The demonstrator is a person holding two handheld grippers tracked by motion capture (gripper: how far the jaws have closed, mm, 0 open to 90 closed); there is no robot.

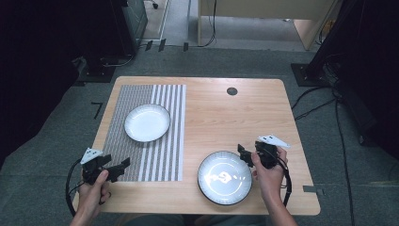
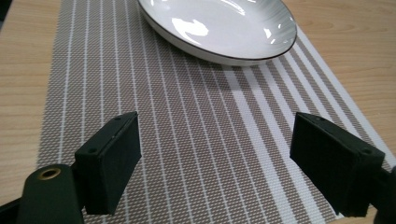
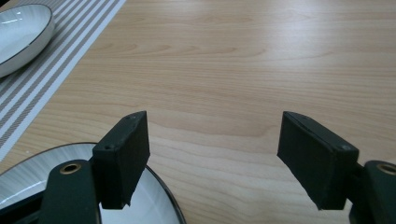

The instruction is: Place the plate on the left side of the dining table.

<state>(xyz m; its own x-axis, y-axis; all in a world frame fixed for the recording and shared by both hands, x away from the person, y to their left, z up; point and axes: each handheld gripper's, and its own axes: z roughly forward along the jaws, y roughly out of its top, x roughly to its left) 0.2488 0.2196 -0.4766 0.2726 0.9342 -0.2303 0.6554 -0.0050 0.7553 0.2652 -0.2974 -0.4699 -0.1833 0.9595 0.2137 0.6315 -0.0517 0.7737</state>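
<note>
Now both claws, left gripper (image 1: pixel 118 168) and right gripper (image 1: pixel 249 154), are held wide open and empty, 1 plate (image 1: pixel 224 177) just beside the right.

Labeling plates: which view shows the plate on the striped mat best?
The left gripper view: the plate is close, dark rim sharp, though its top is cropped. The high view shows it whole but small. The right gripper view catches just an edge.

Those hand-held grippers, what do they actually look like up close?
Each is a black tool held in a bare hand; no sleeves show. The left gripper and right gripper both carry a pale grey three-cornered plate on top and trail a black looping cable. Each has two flat, rectangular black jaw pads with small screw holes, and a brass-coloured ring sits in the body near the base.
</note>
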